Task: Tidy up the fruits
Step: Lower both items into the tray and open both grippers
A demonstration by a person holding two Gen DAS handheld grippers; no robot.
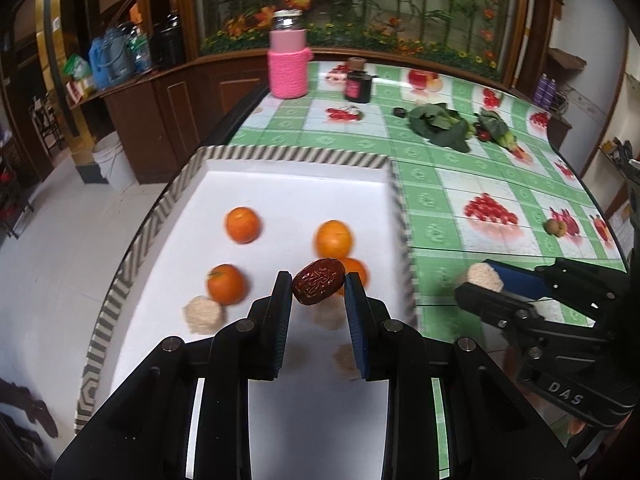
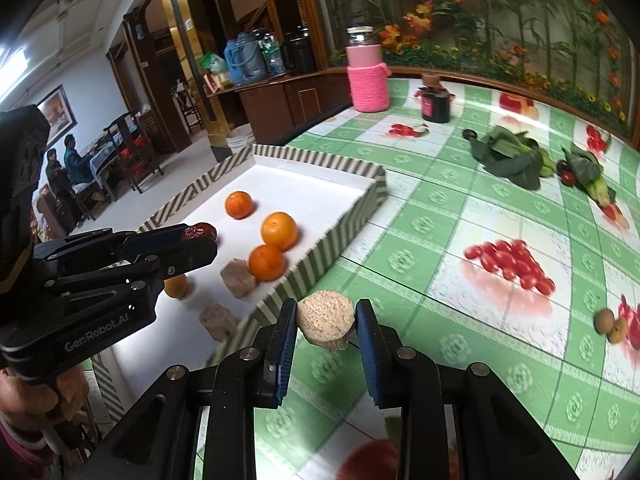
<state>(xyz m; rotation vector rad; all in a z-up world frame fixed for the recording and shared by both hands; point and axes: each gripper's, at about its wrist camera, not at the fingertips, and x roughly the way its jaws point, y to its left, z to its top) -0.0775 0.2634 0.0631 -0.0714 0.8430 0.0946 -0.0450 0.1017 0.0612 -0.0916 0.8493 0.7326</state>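
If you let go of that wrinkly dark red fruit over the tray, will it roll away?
Probably only a little. The wrinkly dark red oval fruit, pinched in the left hand-held gripper, looks oblong and creased, so it should wobble rather than roll. It seems small and light. The white tray's striped rim would likely stop it.

Behind your date one orange in the tray is half hidden; two beige blocks beneath that date blur; a small fruit right of the tray is too small to name.
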